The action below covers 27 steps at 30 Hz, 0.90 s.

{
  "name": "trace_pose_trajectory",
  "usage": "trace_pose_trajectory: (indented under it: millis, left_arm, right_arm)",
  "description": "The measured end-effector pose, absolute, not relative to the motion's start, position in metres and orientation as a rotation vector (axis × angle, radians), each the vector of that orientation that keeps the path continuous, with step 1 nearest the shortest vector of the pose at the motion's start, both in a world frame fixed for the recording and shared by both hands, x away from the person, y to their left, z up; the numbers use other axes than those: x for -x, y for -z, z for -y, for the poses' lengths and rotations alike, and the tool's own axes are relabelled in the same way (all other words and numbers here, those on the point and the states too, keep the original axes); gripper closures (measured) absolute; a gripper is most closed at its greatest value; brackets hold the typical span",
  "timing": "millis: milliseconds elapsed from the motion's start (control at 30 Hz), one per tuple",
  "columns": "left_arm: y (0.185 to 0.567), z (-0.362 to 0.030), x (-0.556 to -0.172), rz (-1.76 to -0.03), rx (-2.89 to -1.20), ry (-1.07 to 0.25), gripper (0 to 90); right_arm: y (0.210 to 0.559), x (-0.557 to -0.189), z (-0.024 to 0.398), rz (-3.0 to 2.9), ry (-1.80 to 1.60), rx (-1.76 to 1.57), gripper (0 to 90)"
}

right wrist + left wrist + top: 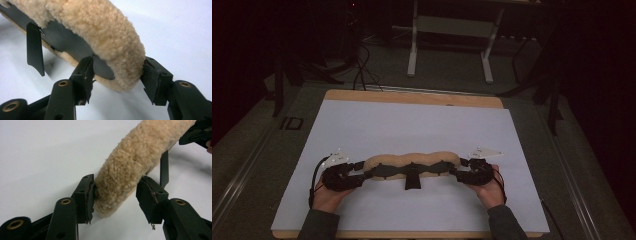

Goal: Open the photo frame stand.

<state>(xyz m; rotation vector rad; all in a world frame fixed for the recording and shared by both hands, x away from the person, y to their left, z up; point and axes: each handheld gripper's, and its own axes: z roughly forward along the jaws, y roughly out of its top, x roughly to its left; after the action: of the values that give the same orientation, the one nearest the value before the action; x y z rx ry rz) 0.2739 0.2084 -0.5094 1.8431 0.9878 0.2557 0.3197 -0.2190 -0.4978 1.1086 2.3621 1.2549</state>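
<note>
Long fleece pad [412,164], tan, with a black backing strip [409,171] and a short black strap tab [412,182] hanging from its middle, stretched crosswise between the two claws over the white tabletop [412,125]. Left claw [360,173] takes one end, right claw [458,168] the other; judged, gripping both ends keeps the soft pad straight and lets it be lifted or turned without sagging. Left gripper view: pad end [117,187] sits between the jaws, the left-hand jaw pressing the fleece, the right-hand jaw against its underside edge, so claw clenched on the pad, though lightly. Right gripper view: rounded pad end [117,55] lies between the jaws, both pads touching the pile, black backing facing the left-hand jaw; claw grasping the pad. Pad runs away from each claw tip toward the other. Cannot tell whether the middle rests on the tabletop or hangs just above it.
</note>
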Motion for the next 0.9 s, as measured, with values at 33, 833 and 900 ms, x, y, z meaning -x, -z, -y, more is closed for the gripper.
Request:
trace_pose_trajectory:
  millis: [33, 833, 900]
  left_arm:
    - [0.509, -0.208, -0.274, -0.988, -1.843, -0.256, 49.3]
    - [0.511, -0.211, -0.260, -0.965, -1.858, -0.214, 42.4]
    - [0.510, -0.212, -0.259, -0.968, -1.859, -0.216, 40.5]
  right_arm:
    - [0.498, -0.320, 0.219, -2.362, -1.255, -1.109, 45.0]
    - [0.512, -0.305, 0.220, -2.394, -1.174, -1.146, 44.2]
    - [0.513, -0.304, 0.219, -2.402, -1.148, -1.136, 44.0]
